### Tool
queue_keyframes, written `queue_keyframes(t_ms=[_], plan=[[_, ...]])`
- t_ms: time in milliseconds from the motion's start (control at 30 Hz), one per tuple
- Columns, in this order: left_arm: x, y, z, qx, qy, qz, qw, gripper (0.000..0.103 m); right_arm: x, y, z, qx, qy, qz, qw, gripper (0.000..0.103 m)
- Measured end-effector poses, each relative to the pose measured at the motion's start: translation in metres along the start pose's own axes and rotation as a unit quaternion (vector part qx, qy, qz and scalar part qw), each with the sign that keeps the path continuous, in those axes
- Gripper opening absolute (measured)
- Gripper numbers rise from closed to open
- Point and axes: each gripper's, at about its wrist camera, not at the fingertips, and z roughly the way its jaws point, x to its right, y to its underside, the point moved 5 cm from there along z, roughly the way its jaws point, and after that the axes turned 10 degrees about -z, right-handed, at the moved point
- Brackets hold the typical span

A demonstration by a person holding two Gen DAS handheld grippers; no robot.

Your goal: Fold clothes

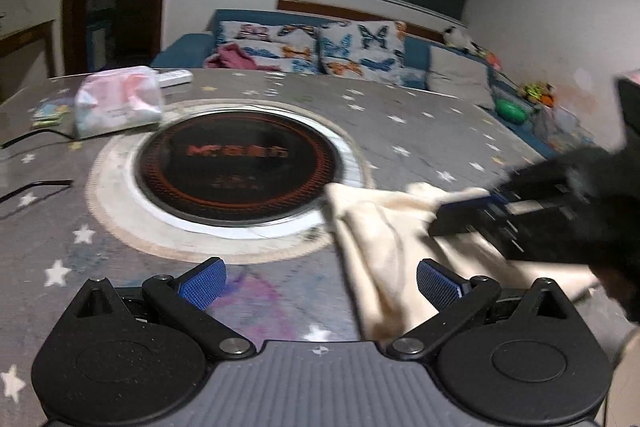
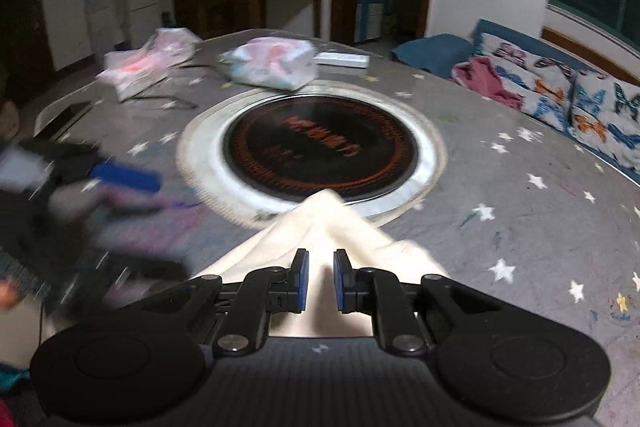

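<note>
Flanking cream cloth (image 1: 384, 239): spread-jawed left gripper (image 1: 320, 285), narrowly parted right gripper (image 2: 320, 281), cooktop (image 2: 320, 151) beyond.

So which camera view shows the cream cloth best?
The left wrist view: the cream cloth lies there in a long stretch, from the round cooktop down toward the camera, partly under the right gripper. The right wrist view shows only its pointed end beyond that gripper's jaws.

My left gripper (image 1: 320, 285): matt black plastic, ribbed blue pads.
My right gripper (image 2: 320, 281): same matt plastic.
Garment (image 1: 384, 239): soft cream cloth, creased.
Table cover (image 1: 420, 131): grey starred cloth under a glossy film.
Cooktop (image 1: 240, 167): glossy black glass, metal rim.
</note>
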Motion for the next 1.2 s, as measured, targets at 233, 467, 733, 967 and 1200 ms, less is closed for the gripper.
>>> queue_keyframes(t_ms=[233, 467, 733, 967, 1200], plan=[[-0.015, -0.013, -0.001, 0.012, -0.037, -0.027, 0.9989, 0.103, -0.044, 0.009, 0.011, -0.004, -0.006, -0.058, 0.998, 0.014], [-0.018, -0.018, 0.004, 0.005, -0.051, -0.053, 0.9973, 0.103, -0.064, 0.006, -0.010, 0.017, -0.004, -0.089, 0.996, 0.014], [0.009, -0.018, 0.013, -0.004, -0.035, -0.041, 0.9985, 0.103, -0.070, 0.016, -0.016, 0.026, 0.001, -0.052, 0.998, 0.013], [0.033, -0.016, 0.019, -0.005, -0.020, -0.022, 0.9995, 0.103, -0.030, 0.056, -0.068, 0.029, 0.062, 0.046, 0.997, 0.014], [0.056, -0.003, 0.029, -0.018, -0.008, 0.011, 0.9998, 0.103, 0.017, 0.115, -0.099, 0.004, 0.129, 0.153, 0.980, 0.014]])
